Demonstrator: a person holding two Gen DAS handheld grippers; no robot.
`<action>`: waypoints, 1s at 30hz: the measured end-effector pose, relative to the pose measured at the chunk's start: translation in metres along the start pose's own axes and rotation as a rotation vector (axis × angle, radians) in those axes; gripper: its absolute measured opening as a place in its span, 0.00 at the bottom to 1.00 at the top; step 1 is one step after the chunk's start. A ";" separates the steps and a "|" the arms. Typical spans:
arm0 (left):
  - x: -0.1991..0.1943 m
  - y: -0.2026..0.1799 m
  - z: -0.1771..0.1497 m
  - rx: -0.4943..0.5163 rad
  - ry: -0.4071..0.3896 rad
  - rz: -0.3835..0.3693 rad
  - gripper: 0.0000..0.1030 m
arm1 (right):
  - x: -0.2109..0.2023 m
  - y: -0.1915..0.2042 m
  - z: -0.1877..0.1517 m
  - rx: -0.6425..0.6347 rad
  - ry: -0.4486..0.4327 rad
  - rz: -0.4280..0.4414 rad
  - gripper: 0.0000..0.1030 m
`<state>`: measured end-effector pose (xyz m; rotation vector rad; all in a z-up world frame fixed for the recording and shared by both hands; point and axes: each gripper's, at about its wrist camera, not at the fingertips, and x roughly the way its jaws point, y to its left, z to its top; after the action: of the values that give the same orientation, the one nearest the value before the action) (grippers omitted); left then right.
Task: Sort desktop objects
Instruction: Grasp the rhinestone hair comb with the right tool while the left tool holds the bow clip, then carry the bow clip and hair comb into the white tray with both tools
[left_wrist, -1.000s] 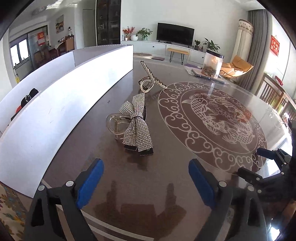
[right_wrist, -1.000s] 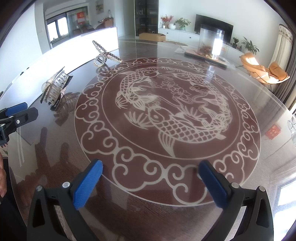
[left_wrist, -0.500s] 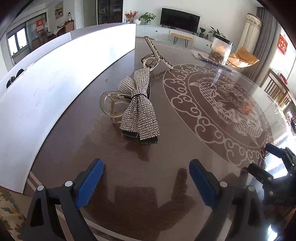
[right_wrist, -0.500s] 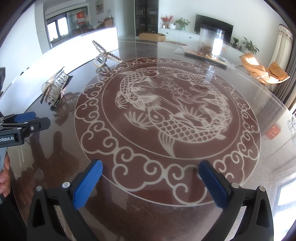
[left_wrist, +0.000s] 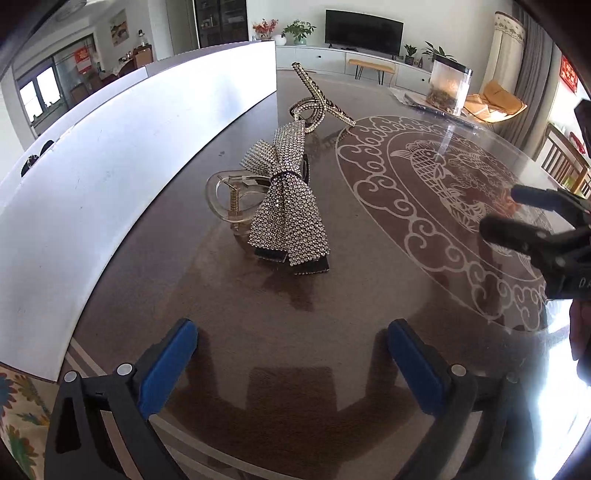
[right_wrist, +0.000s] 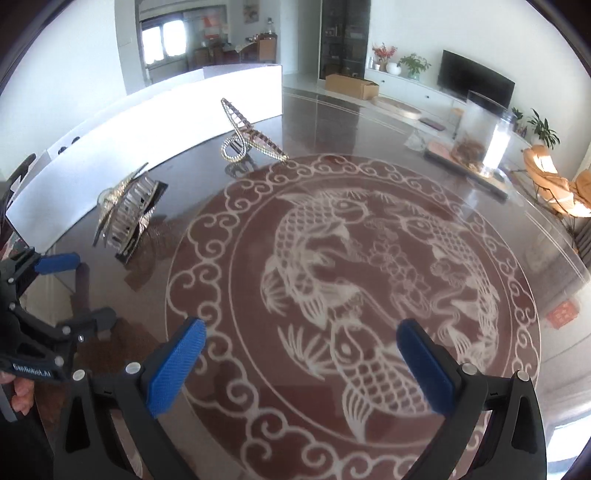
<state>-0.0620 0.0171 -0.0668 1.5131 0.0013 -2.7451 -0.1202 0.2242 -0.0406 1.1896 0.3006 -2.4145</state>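
Observation:
A rhinestone bow hair clip (left_wrist: 286, 206) with a clear plastic claw lies on the dark glass table (left_wrist: 295, 332), just ahead of my open left gripper (left_wrist: 291, 354). Behind it lies a rhinestone crossed-loop hair clip (left_wrist: 316, 105). Both clips show in the right wrist view, the bow clip (right_wrist: 125, 214) at the left and the loop clip (right_wrist: 247, 136) farther back. My right gripper (right_wrist: 301, 358) is open and empty above the koi pattern. It shows at the right of the left wrist view (left_wrist: 532, 218). The left gripper shows at the left of the right wrist view (right_wrist: 70, 288).
A long white curved box wall (left_wrist: 129, 147) runs along the table's left side. A clear container (left_wrist: 447, 86) on a tray stands at the table's far side. The round koi pattern (right_wrist: 369, 288) fills the table's middle. Chairs stand at the right.
My left gripper has moved closer to the bow clip. My right gripper has moved forward and turned left, bringing both clips and the left gripper further into its view.

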 end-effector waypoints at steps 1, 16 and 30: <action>0.000 0.003 0.000 -0.013 0.001 0.007 1.00 | 0.010 0.002 0.020 -0.015 -0.002 0.018 1.00; 0.001 0.015 0.004 -0.044 0.002 0.026 1.00 | 0.152 0.062 0.170 -0.322 0.101 0.099 0.61; -0.007 0.054 0.013 -0.246 -0.041 -0.168 1.00 | 0.043 0.014 0.071 -0.074 0.096 0.093 0.40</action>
<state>-0.0695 -0.0365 -0.0539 1.4523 0.4680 -2.7705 -0.1865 0.1730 -0.0310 1.2605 0.3537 -2.2517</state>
